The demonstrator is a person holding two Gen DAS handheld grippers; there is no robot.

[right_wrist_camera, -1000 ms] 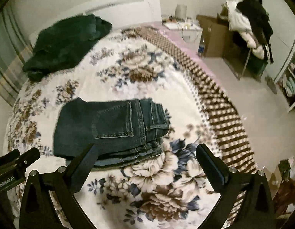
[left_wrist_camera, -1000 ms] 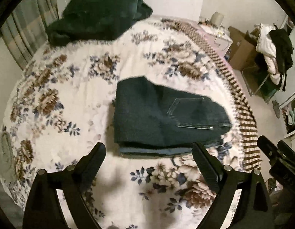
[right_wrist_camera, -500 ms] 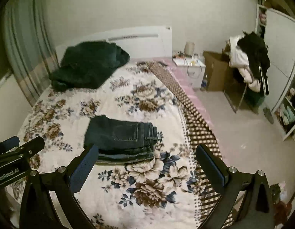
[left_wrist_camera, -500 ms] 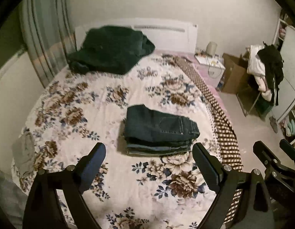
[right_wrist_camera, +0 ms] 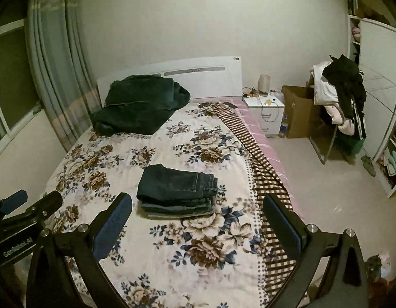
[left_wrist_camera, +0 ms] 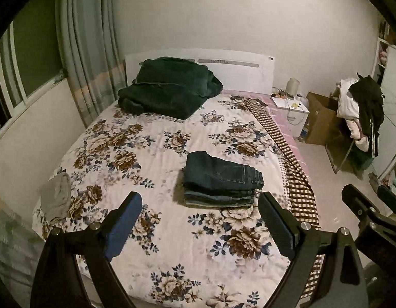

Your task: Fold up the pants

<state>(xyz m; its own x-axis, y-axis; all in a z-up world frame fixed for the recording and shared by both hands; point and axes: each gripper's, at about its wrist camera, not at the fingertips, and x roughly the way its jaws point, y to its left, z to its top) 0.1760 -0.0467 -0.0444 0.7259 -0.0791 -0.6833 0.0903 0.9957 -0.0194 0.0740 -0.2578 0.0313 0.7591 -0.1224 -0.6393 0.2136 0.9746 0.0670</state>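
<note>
The dark blue jeans (left_wrist_camera: 221,179) lie folded in a compact stack on the floral bedspread (left_wrist_camera: 157,159), right of the bed's middle. They also show in the right wrist view (right_wrist_camera: 177,190). My left gripper (left_wrist_camera: 200,218) is open and empty, held well back above the foot of the bed. My right gripper (right_wrist_camera: 198,220) is open and empty too, equally far back. Each gripper shows at the edge of the other's view: the right gripper (left_wrist_camera: 372,213) and the left gripper (right_wrist_camera: 26,205).
A dark green blanket (left_wrist_camera: 169,89) is heaped by the white headboard. A small grey cloth (left_wrist_camera: 57,197) lies at the bed's left edge. A checked brown blanket (left_wrist_camera: 295,174) hangs off the right side. A nightstand (right_wrist_camera: 264,107), cardboard box and clothes-laden chair (right_wrist_camera: 339,100) stand right.
Both grippers have pulled back and up from the folded jeans, so the whole bed and room now show. The jeans have not moved. Both grippers stay open.
</note>
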